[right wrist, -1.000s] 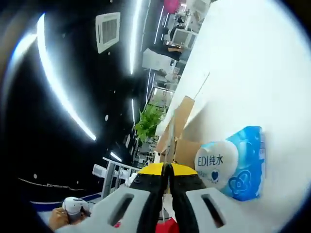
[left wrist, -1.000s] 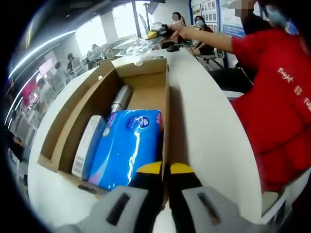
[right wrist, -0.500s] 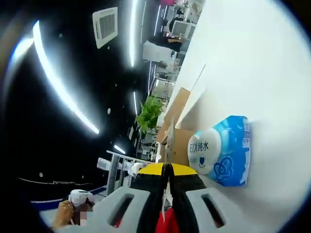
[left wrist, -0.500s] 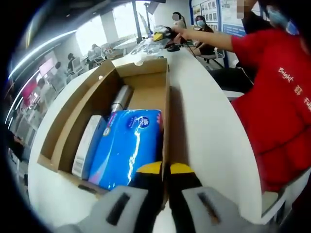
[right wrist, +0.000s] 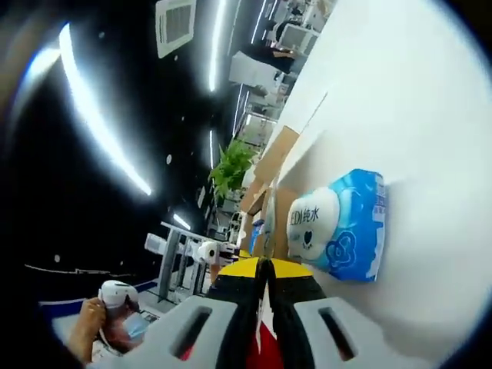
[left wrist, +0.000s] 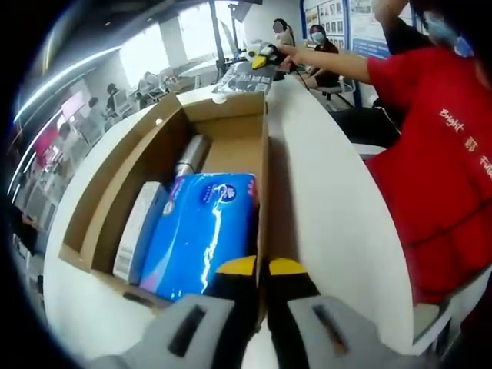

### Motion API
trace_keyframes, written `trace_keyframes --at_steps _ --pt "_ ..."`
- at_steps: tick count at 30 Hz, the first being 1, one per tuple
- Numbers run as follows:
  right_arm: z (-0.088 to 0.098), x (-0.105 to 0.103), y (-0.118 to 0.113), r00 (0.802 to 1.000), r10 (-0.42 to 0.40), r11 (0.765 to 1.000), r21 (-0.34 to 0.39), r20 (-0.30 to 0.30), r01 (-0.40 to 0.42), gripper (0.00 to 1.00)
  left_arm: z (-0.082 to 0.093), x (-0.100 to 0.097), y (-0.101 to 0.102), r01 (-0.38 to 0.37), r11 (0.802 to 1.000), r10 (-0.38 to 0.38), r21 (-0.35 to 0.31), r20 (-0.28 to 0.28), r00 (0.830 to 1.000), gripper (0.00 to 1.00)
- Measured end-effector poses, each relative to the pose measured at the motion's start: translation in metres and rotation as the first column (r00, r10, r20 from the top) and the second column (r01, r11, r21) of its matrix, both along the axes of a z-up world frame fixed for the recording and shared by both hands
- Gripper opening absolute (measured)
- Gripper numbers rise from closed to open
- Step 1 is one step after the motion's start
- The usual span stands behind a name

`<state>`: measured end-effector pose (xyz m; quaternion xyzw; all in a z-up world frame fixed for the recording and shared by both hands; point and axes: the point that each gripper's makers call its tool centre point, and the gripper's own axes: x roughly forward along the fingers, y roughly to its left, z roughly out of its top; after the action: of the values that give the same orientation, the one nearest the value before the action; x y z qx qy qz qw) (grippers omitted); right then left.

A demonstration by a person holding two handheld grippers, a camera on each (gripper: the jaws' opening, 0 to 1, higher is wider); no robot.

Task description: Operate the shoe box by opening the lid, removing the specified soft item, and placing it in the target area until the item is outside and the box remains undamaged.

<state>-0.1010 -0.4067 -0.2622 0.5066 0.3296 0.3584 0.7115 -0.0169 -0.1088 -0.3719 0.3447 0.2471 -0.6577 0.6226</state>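
The open cardboard shoe box [left wrist: 231, 142] lies on the white table [left wrist: 330, 200]. Inside it are a blue tissue pack [left wrist: 201, 231], a white carton [left wrist: 138, 231] and a silver cylinder [left wrist: 191, 157]. My left gripper [left wrist: 261, 269] is shut on the near end of the box's right wall. Far beyond the box, my right gripper [left wrist: 265, 55] shows at the end of a red-sleeved arm, above a pale pack [left wrist: 241, 80]. In the right gripper view, a blue and white wet-wipes pack [right wrist: 338, 227] lies on the table just ahead of my right gripper [right wrist: 261, 265]. It is shut with nothing in it. The box [right wrist: 265, 165] stands behind.
A person in red [left wrist: 438, 154] stands close along the table's right side. Other people sit at desks in the background. In the right gripper view a hand holds a white device [right wrist: 115, 294] at lower left, and a green plant [right wrist: 231, 165] stands beyond the box.
The left gripper view holds still on the box; the far arm with my right gripper has shifted slightly. The right gripper view has swung, bringing the wipes pack nearer the jaws.
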Motion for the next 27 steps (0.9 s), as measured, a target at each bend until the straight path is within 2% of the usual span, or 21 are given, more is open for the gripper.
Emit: trace_keyframes --at_steps 2,3,4,5,6,8,10,11,14,17,22,23,27 --pt "-0.005 -0.004 0.004 0.998 0.055 0.998 -0.007 0.018 -0.055 0.02 0.001 -0.001 0.000 0.000 1.000 0.000 -0.007 0.008 1.000 0.02" --pt "-0.007 -0.007 0.006 0.997 0.071 0.997 -0.014 0.006 -0.071 0.02 0.001 -0.001 0.000 0.000 1.000 0.000 -0.007 0.008 1.000 0.02" --pt "-0.011 -0.011 0.006 0.996 0.085 0.995 -0.054 0.012 -0.084 0.02 0.001 -0.001 0.000 0.000 1.000 0.000 -0.005 0.006 1.000 0.02" --pt "-0.016 -0.008 0.001 0.998 0.063 0.993 -0.102 0.024 -0.060 0.02 0.000 0.000 0.000 -0.001 1.000 0.001 -0.004 0.003 1.000 0.02" --pt "-0.022 0.005 -0.010 1.000 -0.016 0.992 -0.127 0.004 0.017 0.02 0.000 0.000 0.000 0.000 1.000 0.000 -0.001 -0.001 1.000 0.02" --pt "-0.023 0.012 -0.018 1.000 -0.027 0.995 -0.096 0.004 0.028 0.02 0.000 0.000 0.000 -0.001 1.000 0.001 0.005 -0.007 1.000 0.02" --pt "-0.021 0.020 -0.021 1.000 -0.009 1.000 -0.024 -0.006 0.009 0.02 0.001 -0.001 0.000 -0.002 1.000 0.002 0.007 -0.005 1.000 0.02" --pt "-0.027 0.024 -0.022 1.000 -0.011 1.000 -0.028 -0.014 0.010 0.02 0.001 -0.001 0.000 -0.002 1.000 0.002 0.004 -0.002 1.000 0.02" --pt "-0.045 0.033 -0.023 0.999 0.005 0.997 -0.080 -0.054 -0.010 0.02 0.001 0.000 0.000 -0.002 1.000 0.002 -0.003 0.004 1.000 0.02" --pt "-0.049 0.042 -0.022 0.998 0.007 0.997 -0.073 -0.067 -0.012 0.02 0.000 0.001 0.001 -0.001 1.000 0.001 0.002 -0.004 1.000 0.02" --pt "-0.061 0.047 -0.026 0.994 0.004 0.986 -0.164 -0.106 -0.021 0.03 0.000 0.001 0.001 -0.002 1.000 0.002 0.004 -0.006 1.000 0.02" --pt "-0.064 0.046 -0.028 0.994 0.009 0.981 -0.193 -0.107 -0.030 0.03 0.000 0.000 0.001 -0.002 1.000 0.002 0.004 -0.006 1.000 0.02" --pt "-0.059 0.047 -0.026 0.997 -0.002 0.974 -0.228 -0.080 -0.016 0.05 0.001 0.000 0.001 -0.002 1.000 0.003 0.004 -0.006 1.000 0.02"
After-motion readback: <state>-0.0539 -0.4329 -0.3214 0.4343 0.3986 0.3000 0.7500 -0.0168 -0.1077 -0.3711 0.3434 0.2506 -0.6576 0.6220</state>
